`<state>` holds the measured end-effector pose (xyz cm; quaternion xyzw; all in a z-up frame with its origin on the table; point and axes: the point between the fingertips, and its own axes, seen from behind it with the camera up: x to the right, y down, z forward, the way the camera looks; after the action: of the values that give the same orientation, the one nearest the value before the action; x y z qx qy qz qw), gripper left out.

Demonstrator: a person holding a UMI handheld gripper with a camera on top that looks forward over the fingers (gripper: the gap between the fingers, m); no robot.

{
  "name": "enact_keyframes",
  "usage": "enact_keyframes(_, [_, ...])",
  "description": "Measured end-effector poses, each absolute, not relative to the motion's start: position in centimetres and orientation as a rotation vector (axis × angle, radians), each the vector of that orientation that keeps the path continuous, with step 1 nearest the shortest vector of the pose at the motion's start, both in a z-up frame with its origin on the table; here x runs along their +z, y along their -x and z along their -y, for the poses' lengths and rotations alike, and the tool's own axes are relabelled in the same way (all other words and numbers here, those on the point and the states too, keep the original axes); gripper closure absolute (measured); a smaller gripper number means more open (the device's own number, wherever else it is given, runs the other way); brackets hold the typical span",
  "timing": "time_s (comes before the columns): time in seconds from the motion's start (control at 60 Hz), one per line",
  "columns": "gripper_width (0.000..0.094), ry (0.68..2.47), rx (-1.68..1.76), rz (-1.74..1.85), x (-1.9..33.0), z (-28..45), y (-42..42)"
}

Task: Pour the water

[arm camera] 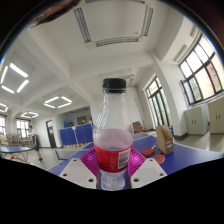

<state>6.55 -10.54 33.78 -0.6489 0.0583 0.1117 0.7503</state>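
Note:
A clear plastic bottle (pixel 113 130) with a black cap and a red label stands upright between my fingers, lifted high so the ceiling shows behind it. Water fills its lower part. My gripper (pixel 113 163) is shut on the bottle: both pink pads (pixel 90 160) press against its sides at the label. The bottle's base is hidden below the fingers.
A blue table (pixel 185 157) lies below and behind the bottle, with a tan object (pixel 165 139) on it to the right. Blue chairs (pixel 75 134) stand farther back at the left. Windows line the right wall, and ceiling lights are overhead.

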Motion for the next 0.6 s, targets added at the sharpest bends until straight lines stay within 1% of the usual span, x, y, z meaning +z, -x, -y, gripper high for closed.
enact_keyframes(0.017, [0.0601,1.442,0.2,-0.112,32.8,12.7,-7.1])
enact_keyframes(0.033, [0.0603,1.461,0.159,-0.1,31.1,10.0,-7.8])
enact_keyframes(0.05, [0.0604,1.487,0.12,-0.085,30.0,12.0,-8.3])
enact_keyframes(0.1, [0.0604,1.557,0.023,-0.048,25.7,10.6,-9.7])
enact_keyframes(0.117, [0.0604,1.574,0.001,-0.036,23.5,10.1,-10.1])
enact_keyframes(0.15, [0.0606,1.619,-0.021,-0.024,22.4,9.0,-10.9])
enact_keyframes(0.2, [0.0602,1.685,-0.029,-0.014,18.8,8.3,-11.3])
enact_keyframes(0.217, [0.0603,1.704,-0.033,-0.008,16.6,8.6,-11.3])
enact_keyframes(0.233, [0.0604,1.721,-0.035,-0.006,16.7,7.8,-11.4])
enact_keyframes(0.267, [0.0602,1.75,-0.06,0.003,13.4,7.4,-11.5])
enact_keyframes(0.283, [0.0602,1.766,-0.066,0.009,13.7,8.5,-11.8])
enact_keyframes(0.35, [0.0604,1.818,-0.063,0.021,11.3,8.6,-12.0])
enact_keyframes(0.367, [0.0603,1.832,-0.061,0.018,9.6,7.5,-11.8])
enact_keyframes(0.383, [0.0602,1.846,-0.051,0.018,10.4,9.0,-11.9])
enact_keyframes(0.4, [0.0594,1.863,-0.048,0.019,8.2,7.8,-11.7])
enact_keyframes(0.417, [0.0602,1.817,-0.045,0.014,9.8,8.5,-11.9])
enact_keyframes(0.45, [0.0601,1.84,-0.047,0.01,9.3,9.1,-12.1])
enact_keyframes(0.467, [0.0599,1.824,-0.045,0.009,9.8,8.9,-12.0])
enact_keyframes(0.5, [0.0594,1.84,-0.048,0.015,9.6,9.1,-12.0])
enact_keyframes(0.517, [0.0569,1.832,-0.052,0.016,10.2,8.9,-11.7])
enact_keyframes(0.533, [0.0553,1.837,-0.054,0.019,9.5,8.7,-11.6])
enact_keyframes(0.55, [0.0531,1.834,-0.054,0.02,9.6,8.6,-11.6])
enact_keyframes(0.6, [0.044,1.839,-0.058,0.025,9.4,8.6,-11.7])
